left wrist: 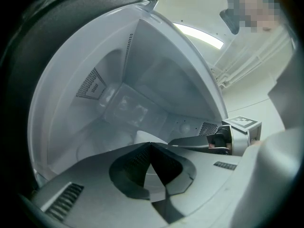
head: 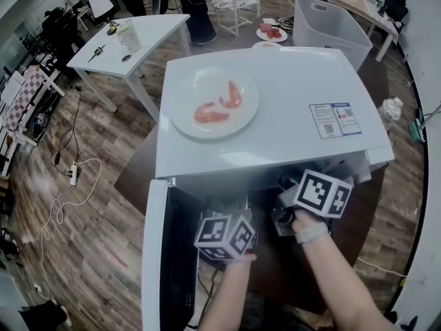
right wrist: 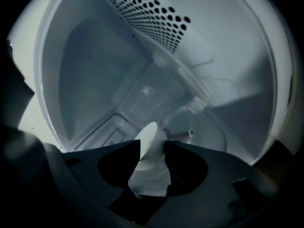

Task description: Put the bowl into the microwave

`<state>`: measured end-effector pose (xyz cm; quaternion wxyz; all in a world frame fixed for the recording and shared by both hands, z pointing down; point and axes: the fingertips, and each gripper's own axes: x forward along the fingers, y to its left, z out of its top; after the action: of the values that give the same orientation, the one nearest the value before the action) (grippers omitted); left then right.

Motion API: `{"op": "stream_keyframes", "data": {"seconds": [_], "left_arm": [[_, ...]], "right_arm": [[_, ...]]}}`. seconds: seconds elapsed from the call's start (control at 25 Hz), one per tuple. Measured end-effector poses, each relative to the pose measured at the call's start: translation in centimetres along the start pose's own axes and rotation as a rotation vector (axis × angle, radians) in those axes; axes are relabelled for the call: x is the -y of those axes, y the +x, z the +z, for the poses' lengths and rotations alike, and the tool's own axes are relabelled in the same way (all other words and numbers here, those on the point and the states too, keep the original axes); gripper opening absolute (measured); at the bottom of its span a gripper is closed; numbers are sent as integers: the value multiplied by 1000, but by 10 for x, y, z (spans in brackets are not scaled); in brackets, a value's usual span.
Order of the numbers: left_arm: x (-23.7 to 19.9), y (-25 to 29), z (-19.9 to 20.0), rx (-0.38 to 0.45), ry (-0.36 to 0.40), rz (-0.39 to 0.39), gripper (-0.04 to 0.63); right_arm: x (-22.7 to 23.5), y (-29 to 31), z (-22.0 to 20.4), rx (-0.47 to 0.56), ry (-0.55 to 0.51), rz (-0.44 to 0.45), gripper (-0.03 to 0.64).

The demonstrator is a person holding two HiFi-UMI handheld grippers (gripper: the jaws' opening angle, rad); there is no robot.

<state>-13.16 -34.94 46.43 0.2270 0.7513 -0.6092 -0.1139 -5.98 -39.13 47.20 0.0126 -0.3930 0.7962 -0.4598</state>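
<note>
One bowl (right wrist: 149, 172) — right gripper (right wrist: 152, 142) jaws clamp it — inside one microwave (head: 275, 109).

Each of the tongs carries a white cube printed with black square markers: the left cube (head: 224, 236) and the right cube (head: 322, 193). The left tongs (left wrist: 151, 146) are pale grey, with slotted vents (left wrist: 64, 199) and dark notched jaws. The right tongs (right wrist: 152, 144) look black in the shadow. A pale wristband (head: 311, 234) circles the right wrist.

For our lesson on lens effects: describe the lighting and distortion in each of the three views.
Head view: evenly lit, fisheye bows the edges of the microwave. Left gripper view: cavity pale, ceiling light glares, dark vignette. Right gripper view: dim, jaws silhouetted around the pale bowl.
</note>
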Motion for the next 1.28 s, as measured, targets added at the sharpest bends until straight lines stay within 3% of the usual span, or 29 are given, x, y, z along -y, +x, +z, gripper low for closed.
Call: {"op": "stream_keyframes", "data": {"seconds": [0.16,0.44,0.72,0.92,1.04,1.28], "left_arm": [[-2,-1,-4,-7,-8,10,2],[0,-10,-12,-25,-9,14,2],[12,-20,-19,-37,4,-6,2],[32,-32,-23,-42,29,-45,1],[44,-41,-30,-51,43,-65,2],[63,-62,-43,-73,56,-87,1]], "right_arm": [[3,-7,1,19,-41,8,215],[-3,-25,-1,64,-83,72,215],[-1,-43,-17,30,-128,93,5],[-21,-58,-36,-21,-191,201,2],[-24,-68,-49,-56,-256,201,2],[-28,-91,-66,-90,-277,207,0]]}}
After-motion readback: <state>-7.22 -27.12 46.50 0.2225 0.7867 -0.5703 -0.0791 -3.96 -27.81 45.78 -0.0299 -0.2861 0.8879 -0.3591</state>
